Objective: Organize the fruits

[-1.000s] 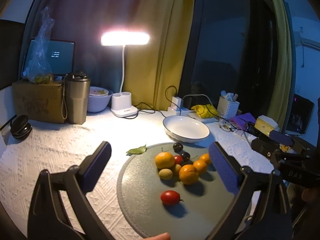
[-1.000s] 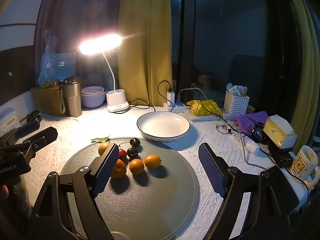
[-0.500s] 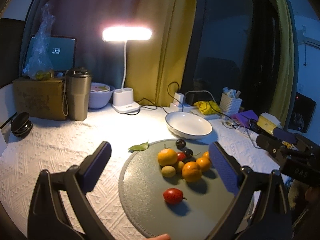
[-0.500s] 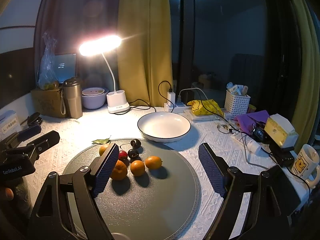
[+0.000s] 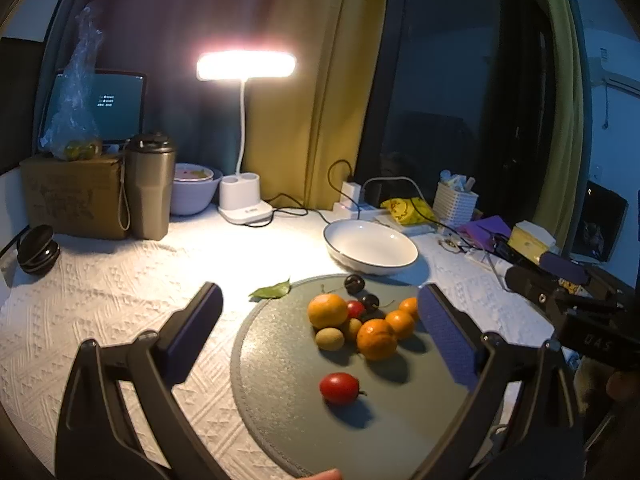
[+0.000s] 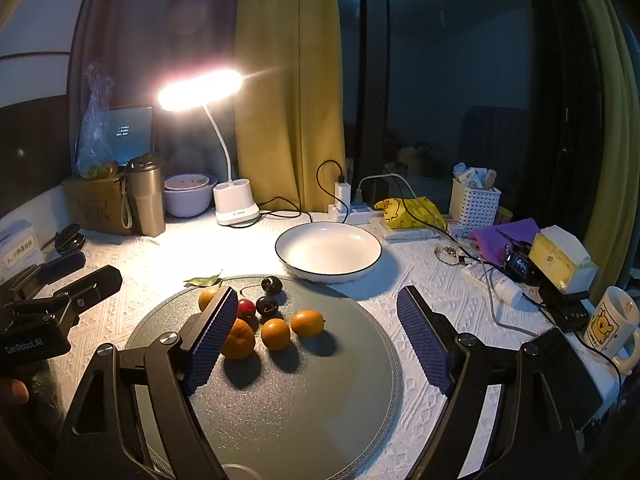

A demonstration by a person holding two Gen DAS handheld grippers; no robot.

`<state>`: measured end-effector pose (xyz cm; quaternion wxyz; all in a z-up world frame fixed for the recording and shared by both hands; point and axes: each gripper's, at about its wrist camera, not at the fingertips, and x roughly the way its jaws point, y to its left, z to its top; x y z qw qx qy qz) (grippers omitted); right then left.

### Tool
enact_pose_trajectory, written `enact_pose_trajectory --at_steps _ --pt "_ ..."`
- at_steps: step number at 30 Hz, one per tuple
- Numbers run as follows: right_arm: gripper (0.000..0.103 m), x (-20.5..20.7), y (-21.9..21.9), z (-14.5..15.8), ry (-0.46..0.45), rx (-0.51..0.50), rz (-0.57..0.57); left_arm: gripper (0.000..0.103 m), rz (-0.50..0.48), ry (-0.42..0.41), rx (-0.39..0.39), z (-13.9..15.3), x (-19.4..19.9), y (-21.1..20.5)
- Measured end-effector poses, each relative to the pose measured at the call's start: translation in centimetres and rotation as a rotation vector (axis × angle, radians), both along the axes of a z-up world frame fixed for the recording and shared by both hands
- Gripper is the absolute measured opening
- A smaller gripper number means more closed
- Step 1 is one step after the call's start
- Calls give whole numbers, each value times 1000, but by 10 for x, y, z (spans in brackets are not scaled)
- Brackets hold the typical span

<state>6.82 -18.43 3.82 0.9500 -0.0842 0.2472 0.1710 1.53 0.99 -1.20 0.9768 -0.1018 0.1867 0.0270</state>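
Two claws, left [image 5: 320,334] and right [image 6: 316,336], gaping above fruit pile [image 5: 360,320].

Both cameras look forward and slightly down across the worktop [image 5: 100,300] toward the far window. The left view sits at the near left, the right view at the near right. Both share the round mat [image 5: 280,420] [image 6: 320,400], white bowl [image 5: 370,246] [image 6: 328,250] and lamp [image 5: 246,65] [image 6: 200,90].

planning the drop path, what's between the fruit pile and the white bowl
Only two dark cherries and bare grey mat; the right wrist view shows it best. The bowl sits just past the mat's edge.
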Motion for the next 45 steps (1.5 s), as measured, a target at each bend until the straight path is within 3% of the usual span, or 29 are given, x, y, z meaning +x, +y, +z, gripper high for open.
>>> enact_pose_trajectory --at_steps 32,45 --pt "85 1 -5 -1 10 8 -3 99 -17 15 20 0 4 -9" --pt "85 15 -6 -17 59 14 -9 99 -56 110 17 -23 23 -16"
